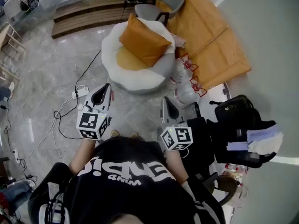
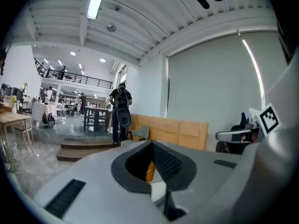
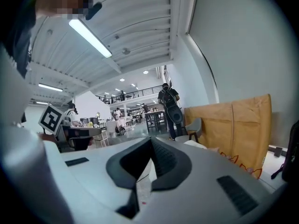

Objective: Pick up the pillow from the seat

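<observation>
An orange pillow (image 1: 144,39) leans upright on the round white seat (image 1: 112,43), which has an orange cushion pad under it. My left gripper (image 1: 103,90) is held level, short of the seat's near left side, jaws shut and empty. My right gripper (image 1: 166,103) hangs beside it to the right, also shut with nothing held. In the left gripper view a sliver of the orange pillow (image 2: 149,171) shows past the shut left gripper (image 2: 153,147). The right gripper view shows the shut right gripper (image 3: 150,143) with the white seat (image 3: 196,145) just over its edge.
Clear plastic bags (image 1: 186,80) lie right of the seat. A black bag and chair (image 1: 236,125) stand at the right. Cables and a power strip (image 1: 79,93) run over the marble floor at the left. Wooden panels (image 1: 210,36) and a grey chair (image 1: 163,6) lie behind the seat.
</observation>
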A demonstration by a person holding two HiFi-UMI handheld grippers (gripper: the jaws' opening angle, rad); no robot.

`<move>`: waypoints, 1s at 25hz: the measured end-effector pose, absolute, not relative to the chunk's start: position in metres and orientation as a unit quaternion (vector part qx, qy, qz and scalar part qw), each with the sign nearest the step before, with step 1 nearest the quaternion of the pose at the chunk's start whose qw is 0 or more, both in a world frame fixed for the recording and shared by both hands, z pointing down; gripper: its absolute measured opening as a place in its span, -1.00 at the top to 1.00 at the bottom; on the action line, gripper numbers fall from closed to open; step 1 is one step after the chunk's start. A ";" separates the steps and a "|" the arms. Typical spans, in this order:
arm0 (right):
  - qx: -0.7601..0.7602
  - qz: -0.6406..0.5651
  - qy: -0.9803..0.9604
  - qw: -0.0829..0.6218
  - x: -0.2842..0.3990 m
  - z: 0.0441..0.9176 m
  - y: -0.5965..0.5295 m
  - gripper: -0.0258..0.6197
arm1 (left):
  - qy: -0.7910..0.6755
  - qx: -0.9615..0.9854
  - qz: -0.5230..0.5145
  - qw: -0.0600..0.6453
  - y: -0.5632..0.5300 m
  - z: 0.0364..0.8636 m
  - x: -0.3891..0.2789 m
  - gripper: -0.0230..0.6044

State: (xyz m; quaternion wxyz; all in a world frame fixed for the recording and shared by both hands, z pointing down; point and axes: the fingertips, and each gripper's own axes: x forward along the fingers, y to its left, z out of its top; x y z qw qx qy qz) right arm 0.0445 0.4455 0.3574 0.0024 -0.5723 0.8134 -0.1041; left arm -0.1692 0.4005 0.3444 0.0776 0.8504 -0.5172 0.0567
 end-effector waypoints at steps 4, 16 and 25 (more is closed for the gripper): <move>-0.565 -0.102 0.819 0.006 0.051 0.357 0.446 0.85 | -0.522 0.847 0.060 0.084 0.400 0.350 -0.164 0.90; -0.548 -0.104 0.830 0.000 0.090 0.370 0.437 0.85 | -0.546 0.833 0.065 0.070 0.397 0.350 -0.139 0.90; -0.547 -0.115 0.829 -0.006 0.099 0.381 0.423 0.85 | -0.556 0.825 0.066 0.076 0.382 0.355 -0.137 0.90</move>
